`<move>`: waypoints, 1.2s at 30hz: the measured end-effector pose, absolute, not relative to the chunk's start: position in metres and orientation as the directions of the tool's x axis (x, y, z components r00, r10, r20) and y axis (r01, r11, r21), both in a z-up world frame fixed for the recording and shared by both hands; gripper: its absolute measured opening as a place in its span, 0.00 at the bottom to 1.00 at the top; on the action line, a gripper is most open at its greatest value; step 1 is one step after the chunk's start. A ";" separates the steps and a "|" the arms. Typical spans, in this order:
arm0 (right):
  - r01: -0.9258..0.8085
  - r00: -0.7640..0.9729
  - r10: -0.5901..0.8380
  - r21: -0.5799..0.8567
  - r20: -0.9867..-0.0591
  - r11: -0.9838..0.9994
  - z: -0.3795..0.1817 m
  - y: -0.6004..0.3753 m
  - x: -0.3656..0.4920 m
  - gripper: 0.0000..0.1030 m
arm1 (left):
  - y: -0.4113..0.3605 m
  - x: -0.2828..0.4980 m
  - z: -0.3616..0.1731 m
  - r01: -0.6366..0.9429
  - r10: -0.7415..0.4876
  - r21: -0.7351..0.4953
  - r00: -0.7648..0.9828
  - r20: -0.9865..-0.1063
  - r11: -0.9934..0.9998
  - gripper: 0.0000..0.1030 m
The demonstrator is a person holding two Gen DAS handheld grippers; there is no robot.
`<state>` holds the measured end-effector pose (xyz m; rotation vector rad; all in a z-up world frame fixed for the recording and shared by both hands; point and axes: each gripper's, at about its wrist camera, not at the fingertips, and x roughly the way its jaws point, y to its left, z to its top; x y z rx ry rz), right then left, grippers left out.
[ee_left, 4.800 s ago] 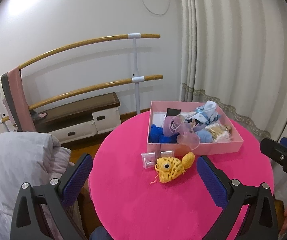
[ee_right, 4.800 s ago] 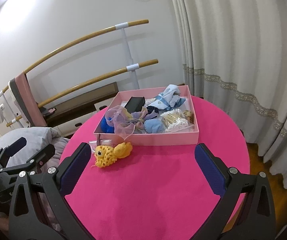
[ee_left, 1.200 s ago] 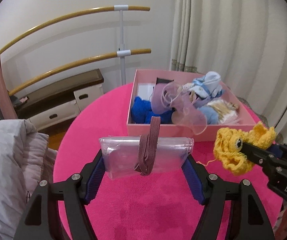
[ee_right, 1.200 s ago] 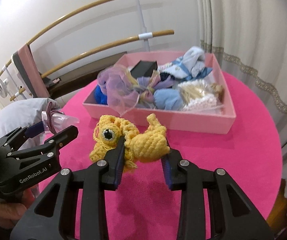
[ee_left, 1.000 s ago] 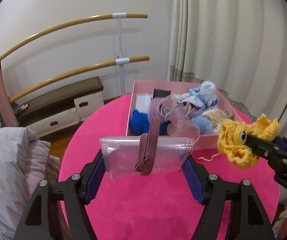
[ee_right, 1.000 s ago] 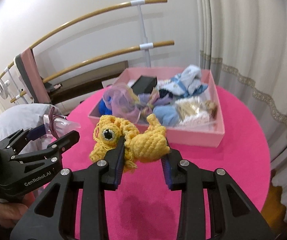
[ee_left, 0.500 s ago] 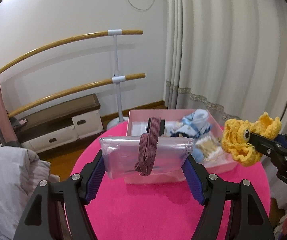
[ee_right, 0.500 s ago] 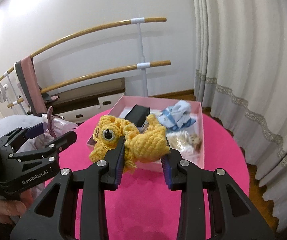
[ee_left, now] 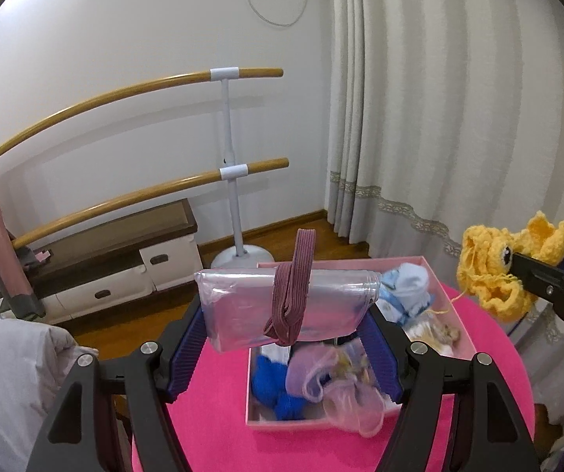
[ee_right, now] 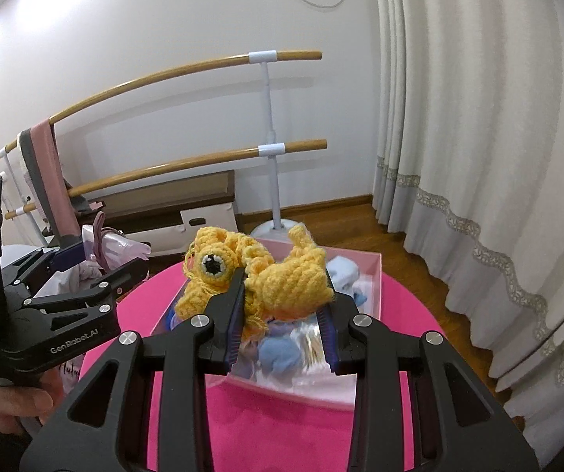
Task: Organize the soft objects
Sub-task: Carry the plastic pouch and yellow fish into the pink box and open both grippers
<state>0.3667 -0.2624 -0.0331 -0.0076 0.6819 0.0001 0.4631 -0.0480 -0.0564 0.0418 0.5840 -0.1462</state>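
Observation:
My left gripper (ee_left: 285, 319) is shut on a clear plastic packet (ee_left: 238, 306) wrapped by a mauve hair band (ee_left: 291, 295), held in the air over the near-left part of the pink box (ee_left: 282, 424). The box sits on a round pink table (ee_left: 211, 432) and holds several soft items. At the right edge of the left wrist view hangs the yellow crochet fish (ee_left: 490, 275). My right gripper (ee_right: 283, 283) is shut on that fish (ee_right: 293, 275), above the box (ee_right: 376, 275). The left gripper (ee_right: 97, 271) shows at the left of the right wrist view.
Behind the table stand a two-rail wooden barre (ee_left: 226, 173), a low white and brown cabinet (ee_left: 116, 271) and pale curtains (ee_left: 419, 118). Grey bedding (ee_left: 6, 373) lies at the left. A person's hand (ee_right: 10, 405) holds the left gripper's handle.
Both grippers have risen and moved forward over the box, each keeping its load. The box and table now sit lower and nearer in both views.

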 end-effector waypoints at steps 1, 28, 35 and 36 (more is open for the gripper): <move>-0.002 0.772 -0.005 -0.010 -0.635 1.000 -0.034 -0.264 0.374 0.30 | -0.049 0.471 -0.056 0.146 -0.121 0.002 0.824 -0.553 0.989 0.67; 0.049 0.655 -0.002 0.040 -0.755 0.998 -0.088 -0.295 0.500 0.30 | -0.094 0.670 -0.087 0.129 -0.093 0.006 0.742 -0.664 0.992 0.67; 0.071 0.616 -0.002 0.053 -0.788 0.996 -0.106 -0.301 0.513 0.31 | -0.101 0.685 -0.106 0.139 -0.086 0.017 0.703 -0.706 0.990 0.69; 0.074 0.611 -0.002 0.054 -0.792 0.996 -0.108 -0.302 0.514 0.32 | -0.102 0.688 -0.108 0.140 -0.086 0.017 0.695 -0.714 0.990 0.70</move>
